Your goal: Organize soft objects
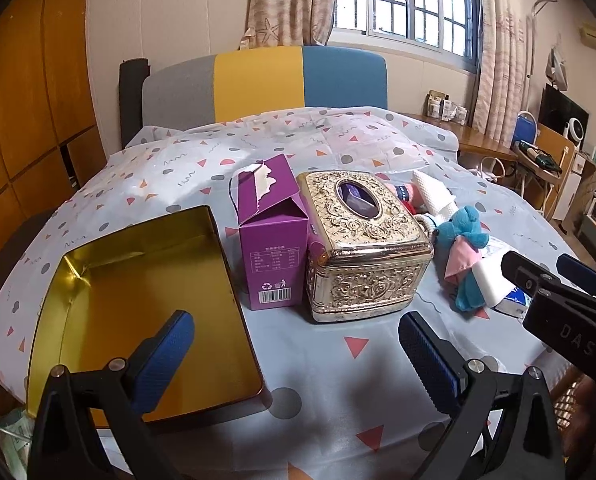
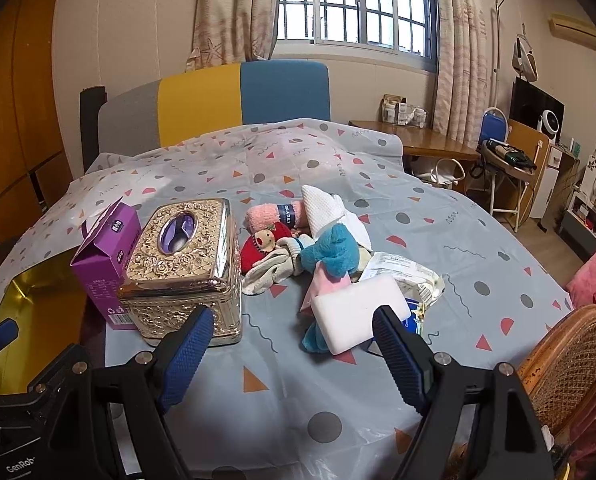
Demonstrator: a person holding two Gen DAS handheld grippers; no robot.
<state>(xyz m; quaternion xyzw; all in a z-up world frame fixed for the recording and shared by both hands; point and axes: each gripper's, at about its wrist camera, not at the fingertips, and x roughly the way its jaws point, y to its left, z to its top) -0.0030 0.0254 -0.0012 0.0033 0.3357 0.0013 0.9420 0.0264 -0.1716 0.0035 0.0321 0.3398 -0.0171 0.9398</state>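
Observation:
A heap of soft things lies mid-table: a blue plush toy with a pink cloth, a white sponge block, a pink rolled towel, a white knitted cloth, a red plush and a beige sock. My right gripper hangs open just in front of the sponge, nothing between its fingers. My left gripper is open above the cloth near an empty gold tin tray. The right gripper shows at the right edge of the left wrist view, beside the blue plush and sponge.
An ornate gold tissue box and a torn purple carton stand between the tray and the soft heap. A clear plastic packet lies behind the sponge. A wicker chair stands at the table's right edge; a colour-block chair back is at the far side.

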